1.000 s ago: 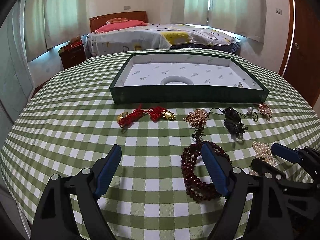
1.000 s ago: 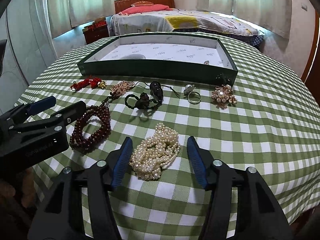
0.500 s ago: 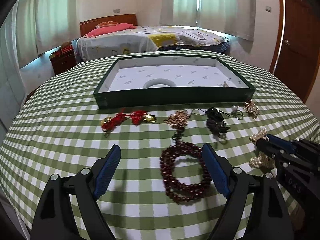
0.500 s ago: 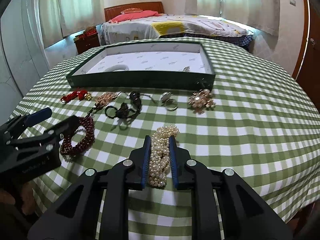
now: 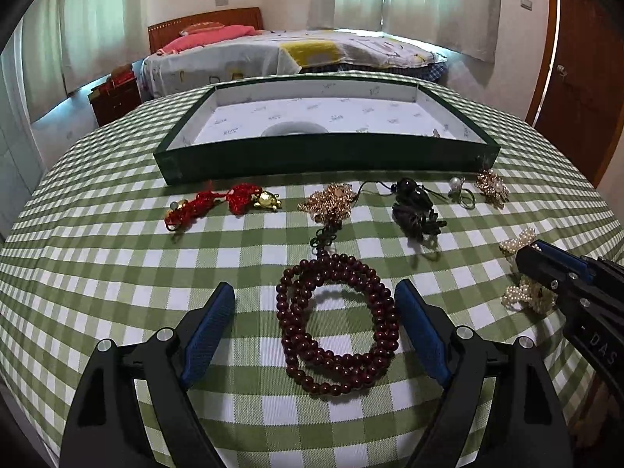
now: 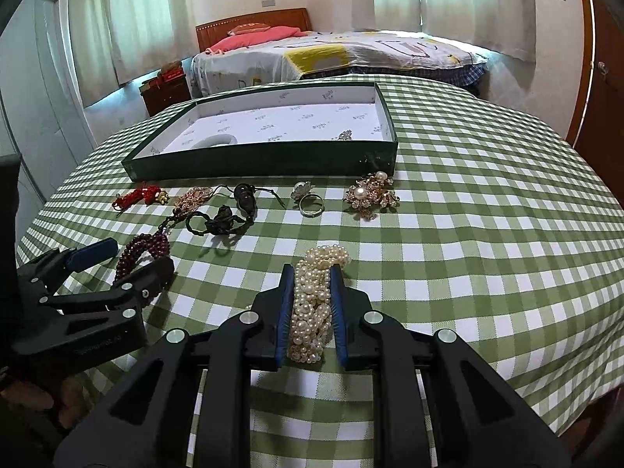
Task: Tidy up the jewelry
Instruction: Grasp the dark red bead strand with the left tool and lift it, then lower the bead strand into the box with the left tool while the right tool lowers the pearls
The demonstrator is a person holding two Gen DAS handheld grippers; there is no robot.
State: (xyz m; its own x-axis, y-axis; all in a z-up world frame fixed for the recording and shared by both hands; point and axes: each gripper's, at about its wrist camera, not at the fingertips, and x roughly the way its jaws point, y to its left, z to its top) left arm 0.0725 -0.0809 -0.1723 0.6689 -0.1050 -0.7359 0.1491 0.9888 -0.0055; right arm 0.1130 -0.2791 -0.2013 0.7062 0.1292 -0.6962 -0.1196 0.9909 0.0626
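Pearl bracelet bundle (image 6: 316, 304) clamped between closed jaws of right gripper (image 6: 312, 312), strands bunched between pads, resting on green gingham tablecloth (image 6: 468, 253). Jaws have just been closing on it. Likely light, limp, slippery; mid-bundle hold looks safest against dangling loops. Left gripper (image 5: 316, 335) jaws wide apart, dark red bead mala (image 5: 337, 321) lying between them, untouched. Green tray (image 6: 273, 160) well beyond both jaws; lining print too small to read. Gripper lettering illegible.

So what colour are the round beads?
Dark red beads, clearest in the left wrist view.
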